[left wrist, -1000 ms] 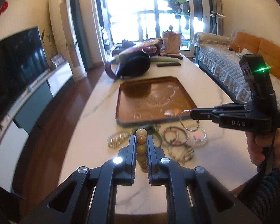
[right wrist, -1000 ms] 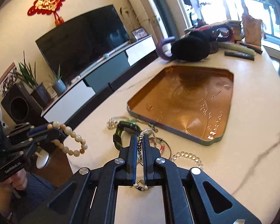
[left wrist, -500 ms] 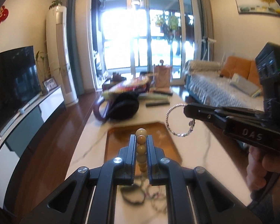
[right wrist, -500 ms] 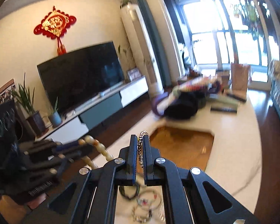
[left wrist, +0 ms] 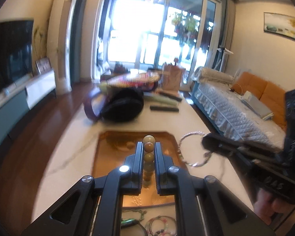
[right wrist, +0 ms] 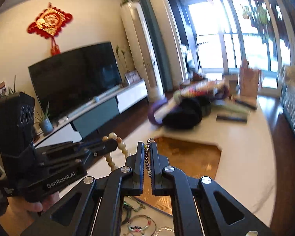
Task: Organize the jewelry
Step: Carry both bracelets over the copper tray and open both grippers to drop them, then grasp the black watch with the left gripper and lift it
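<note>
My left gripper (left wrist: 148, 146) is shut on a tan bead bracelet (left wrist: 149, 157) and holds it above the copper tray (left wrist: 112, 147). From the right wrist view the left gripper (right wrist: 110, 146) shows with the bead bracelet (right wrist: 116, 153) hanging from it. My right gripper (right wrist: 146, 147) is shut on a thin silver chain bracelet (right wrist: 147, 157), also above the tray (right wrist: 190, 157). In the left wrist view the right gripper (left wrist: 205, 142) holds the chain bracelet (left wrist: 186, 151) as a hanging loop.
Loose bracelets (left wrist: 159, 225) lie on the white marble table (left wrist: 72, 149) in front of the tray, also in the right wrist view (right wrist: 139, 224). A black bag (left wrist: 122, 106), remotes (left wrist: 164, 108) and other clutter sit at the far end. A sofa (left wrist: 245, 106) stands at right.
Both grippers have risen and moved forward from the jewelry pile to above the tray, each still holding its bracelet.
</note>
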Action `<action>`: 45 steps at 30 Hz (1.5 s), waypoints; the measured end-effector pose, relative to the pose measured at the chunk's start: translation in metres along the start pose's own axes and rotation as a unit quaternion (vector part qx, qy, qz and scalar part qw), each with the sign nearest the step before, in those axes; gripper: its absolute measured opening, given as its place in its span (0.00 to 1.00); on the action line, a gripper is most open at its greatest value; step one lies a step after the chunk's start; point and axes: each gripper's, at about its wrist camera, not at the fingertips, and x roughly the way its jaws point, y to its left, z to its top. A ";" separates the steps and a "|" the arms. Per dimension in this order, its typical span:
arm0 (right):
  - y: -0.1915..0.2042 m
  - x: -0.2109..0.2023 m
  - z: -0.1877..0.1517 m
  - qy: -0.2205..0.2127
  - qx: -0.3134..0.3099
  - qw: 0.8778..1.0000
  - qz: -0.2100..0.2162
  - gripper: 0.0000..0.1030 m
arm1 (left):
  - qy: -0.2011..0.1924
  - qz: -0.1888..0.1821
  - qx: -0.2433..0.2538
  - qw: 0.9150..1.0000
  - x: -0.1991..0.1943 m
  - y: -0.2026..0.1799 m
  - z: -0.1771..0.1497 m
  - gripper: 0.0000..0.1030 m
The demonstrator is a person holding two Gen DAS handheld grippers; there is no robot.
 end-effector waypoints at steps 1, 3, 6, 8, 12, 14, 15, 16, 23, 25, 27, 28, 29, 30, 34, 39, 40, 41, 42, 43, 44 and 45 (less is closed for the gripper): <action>-0.008 0.017 -0.007 0.019 0.010 1.000 0.001 0.05 | 0.016 -0.014 -0.015 1.000 0.014 0.008 -0.003 0.10; -0.019 0.040 -0.018 0.046 0.023 0.999 0.006 0.05 | 0.039 -0.031 -0.042 0.998 0.037 0.021 -0.010 0.10; -0.035 0.074 -0.035 0.084 0.039 0.996 0.007 0.05 | 0.080 -0.055 -0.077 0.992 0.072 0.034 -0.023 0.10; -0.045 0.091 -0.047 0.107 0.054 0.993 0.005 0.05 | 0.100 -0.060 -0.088 0.989 0.089 0.041 -0.032 0.10; -0.064 0.110 -0.060 0.133 0.076 0.988 -0.009 0.05 | 0.132 -0.038 -0.108 0.985 0.118 0.055 -0.046 0.10; -0.069 0.113 -0.064 0.140 0.079 0.987 -0.016 0.05 | 0.141 -0.029 -0.108 0.984 0.124 0.058 -0.052 0.10; -0.071 0.115 -0.066 0.142 0.078 0.987 -0.022 0.05 | 0.145 -0.016 -0.098 0.984 0.127 0.056 -0.054 0.10; -0.073 0.117 -0.068 0.147 0.075 0.986 -0.033 0.05 | 0.150 -0.006 -0.086 0.985 0.128 0.054 -0.057 0.10; -0.077 0.120 -0.078 0.161 0.062 0.981 -0.094 0.05 | 0.152 0.087 0.003 0.985 0.126 0.031 -0.068 0.10; -0.076 0.118 -0.078 0.165 0.053 0.979 -0.106 0.06 | 0.137 0.110 0.024 0.984 0.116 0.026 -0.066 0.12; -0.076 0.115 -0.076 0.166 0.060 0.979 -0.106 0.14 | 0.128 0.122 0.035 0.984 0.104 0.020 -0.066 0.29; -0.076 0.109 -0.075 0.164 0.070 0.979 -0.099 0.23 | 0.125 0.124 0.036 0.984 0.099 0.018 -0.067 0.39; -0.076 0.105 -0.073 0.158 0.077 0.980 -0.092 0.49 | 0.121 0.123 0.036 0.984 0.095 0.017 -0.066 0.62; -0.076 0.098 -0.071 0.146 0.081 0.982 -0.089 0.73 | 0.108 0.123 0.039 0.986 0.085 0.015 -0.067 0.76; -0.067 0.066 -0.064 0.116 0.071 0.986 -0.101 0.78 | 0.082 0.136 0.065 0.985 0.052 0.013 -0.067 0.82; -0.057 0.022 -0.063 0.089 0.049 0.985 -0.137 0.78 | 0.072 0.135 0.038 0.987 0.013 0.025 -0.072 0.85; -0.053 0.012 -0.061 0.078 0.041 0.985 -0.145 0.78 | 0.069 0.130 0.032 0.989 0.005 0.028 -0.074 0.85; -0.052 0.007 -0.060 0.074 0.036 0.986 -0.143 0.78 | 0.067 0.126 0.029 0.989 -0.001 0.029 -0.076 0.85; -0.046 0.001 -0.058 0.073 0.025 0.989 -0.125 0.78 | 0.069 0.122 0.030 0.990 -0.007 0.030 -0.079 0.85; -0.042 -0.004 -0.058 0.074 0.015 0.991 -0.109 0.78 | 0.071 0.119 0.034 0.990 -0.013 0.031 -0.084 0.85; -0.038 -0.007 -0.058 0.075 0.007 0.992 -0.099 0.78 | 0.075 0.118 0.038 0.989 -0.017 0.032 -0.089 0.85; -0.033 -0.011 -0.061 0.077 -0.004 0.993 -0.093 0.78 | 0.080 0.116 0.042 0.989 -0.020 0.032 -0.094 0.85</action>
